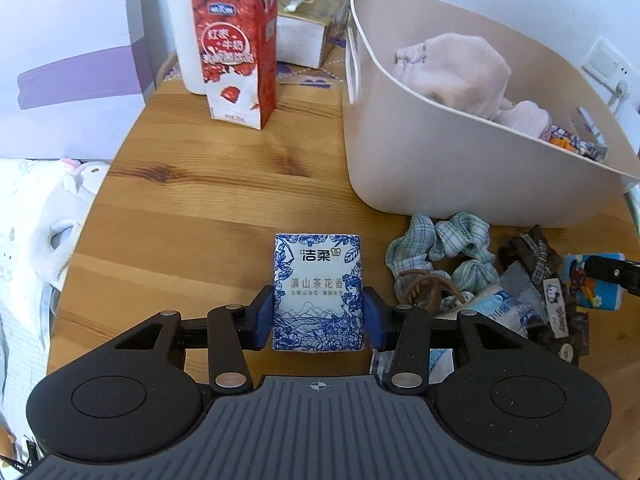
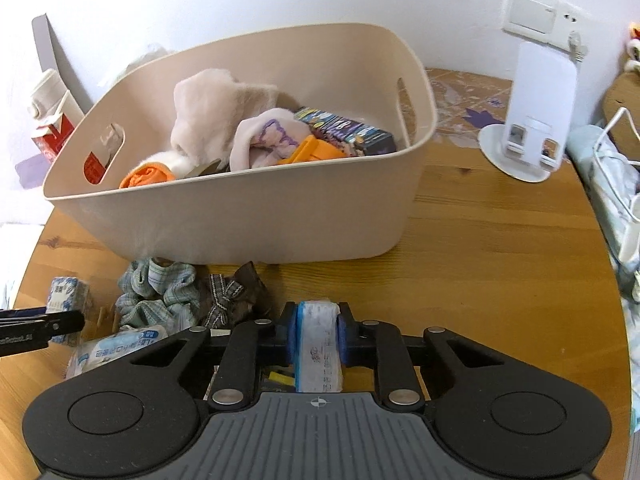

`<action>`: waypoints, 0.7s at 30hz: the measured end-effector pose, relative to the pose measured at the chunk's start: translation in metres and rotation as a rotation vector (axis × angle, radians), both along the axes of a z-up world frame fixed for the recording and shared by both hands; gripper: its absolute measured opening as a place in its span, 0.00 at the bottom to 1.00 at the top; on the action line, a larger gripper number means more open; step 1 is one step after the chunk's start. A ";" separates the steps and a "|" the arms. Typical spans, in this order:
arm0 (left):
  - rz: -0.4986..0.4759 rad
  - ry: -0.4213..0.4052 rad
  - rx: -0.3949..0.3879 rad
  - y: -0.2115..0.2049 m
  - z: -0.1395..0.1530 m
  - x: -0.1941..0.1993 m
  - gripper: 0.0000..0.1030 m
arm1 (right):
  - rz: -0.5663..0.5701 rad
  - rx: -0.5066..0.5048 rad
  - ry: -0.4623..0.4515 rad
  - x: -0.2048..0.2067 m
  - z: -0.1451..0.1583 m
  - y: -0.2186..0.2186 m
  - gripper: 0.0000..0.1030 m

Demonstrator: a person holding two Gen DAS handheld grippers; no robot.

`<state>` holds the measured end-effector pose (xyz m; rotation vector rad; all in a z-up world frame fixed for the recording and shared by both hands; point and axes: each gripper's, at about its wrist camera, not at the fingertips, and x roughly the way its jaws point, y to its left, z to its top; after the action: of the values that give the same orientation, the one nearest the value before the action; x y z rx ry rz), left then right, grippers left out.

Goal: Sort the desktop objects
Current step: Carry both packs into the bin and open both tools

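- left gripper [image 1: 318,316] is clamped on a blue-and-white tissue pack [image 1: 318,292], bottom centre, just over the wooden surface [image 1: 224,200]
- right gripper [image 2: 318,334] squeezes a small blue-edged packet [image 2: 319,344]
- beige bin [image 2: 256,216] holds pink cloth [image 2: 212,112], orange bits, a dark box
- only the left view shows the red milk carton [image 1: 236,52], upper left

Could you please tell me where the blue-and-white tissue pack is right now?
In the left wrist view, the tissue pack sits between the left gripper pads, low over the wooden table, left of the green scrunchie and before the beige bin.
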<state>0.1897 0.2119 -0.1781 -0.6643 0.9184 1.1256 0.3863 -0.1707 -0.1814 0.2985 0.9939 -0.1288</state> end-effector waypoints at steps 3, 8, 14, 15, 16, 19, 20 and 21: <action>-0.013 0.001 0.019 -0.006 0.008 -0.004 0.45 | -0.019 -0.001 -0.014 -0.009 0.005 -0.001 0.17; -0.013 -0.008 0.055 -0.013 0.023 -0.009 0.45 | -0.044 -0.007 -0.042 -0.025 0.016 -0.002 0.17; -0.024 -0.040 0.062 -0.018 0.039 -0.009 0.45 | -0.080 0.009 -0.081 -0.042 0.032 -0.006 0.17; -0.024 -0.047 0.064 -0.019 0.041 -0.009 0.45 | -0.081 0.005 -0.090 -0.045 0.035 -0.005 0.17; -0.029 -0.053 0.070 -0.021 0.044 -0.008 0.45 | -0.078 -0.005 -0.099 -0.047 0.039 -0.005 0.17; -0.046 -0.064 0.090 -0.024 0.055 -0.004 0.45 | -0.070 -0.027 -0.128 -0.051 0.051 -0.006 0.17; -0.051 -0.067 0.096 -0.024 0.058 -0.003 0.45 | -0.071 -0.030 -0.139 -0.052 0.055 -0.007 0.17; -0.055 -0.070 0.103 -0.025 0.062 -0.002 0.45 | -0.075 -0.031 -0.147 -0.052 0.058 -0.008 0.17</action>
<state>0.1877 0.1871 -0.1165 -0.5875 0.8085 1.0868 0.3340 -0.1789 -0.1231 0.3124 0.8346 -0.1875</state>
